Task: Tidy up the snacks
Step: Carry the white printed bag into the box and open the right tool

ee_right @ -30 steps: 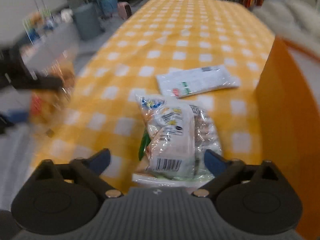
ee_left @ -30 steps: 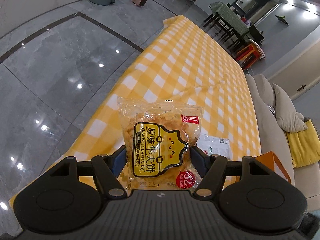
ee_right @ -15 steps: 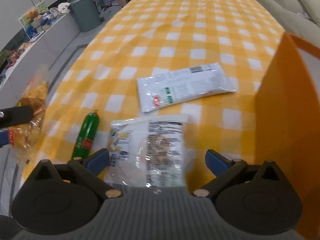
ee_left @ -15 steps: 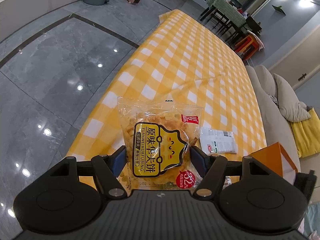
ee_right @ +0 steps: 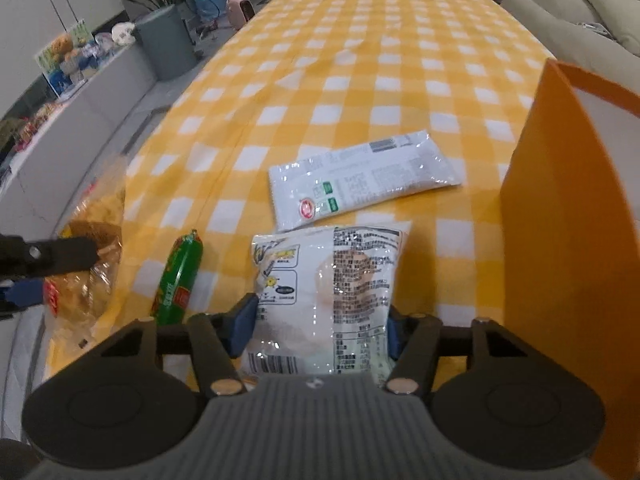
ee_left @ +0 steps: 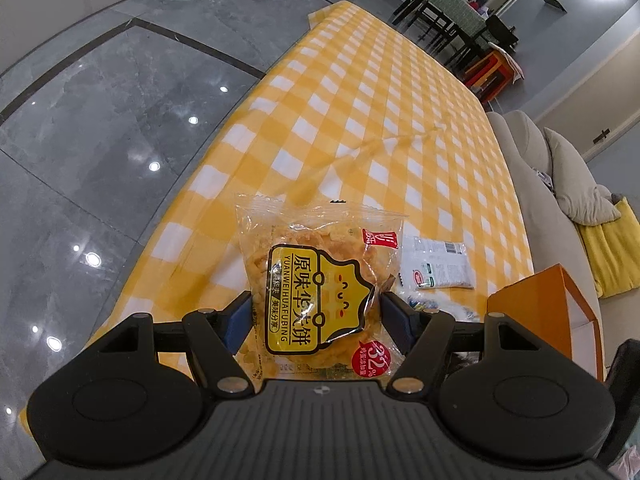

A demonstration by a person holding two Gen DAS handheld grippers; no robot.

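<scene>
The left gripper [ee_left: 316, 314] clamps the yellow waffle bag [ee_left: 318, 280], while the right gripper [ee_right: 320, 322] clamps the white snack packet [ee_right: 328, 288] just left of the orange box [ee_right: 568, 216].

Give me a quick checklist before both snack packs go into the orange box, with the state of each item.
1. Left claw shut on the yellow waffle pack: ok.
2. Right claw shut on the white snack pack: ok.
3. Orange box top open: ok.
4. Room inside the box: cannot tell, its inside is hidden.
5. Nothing between the white snack pack and the box: ok.
6. All snacks gathered: not ok, green sausage and flat white packet lie on the tablecloth.
</scene>
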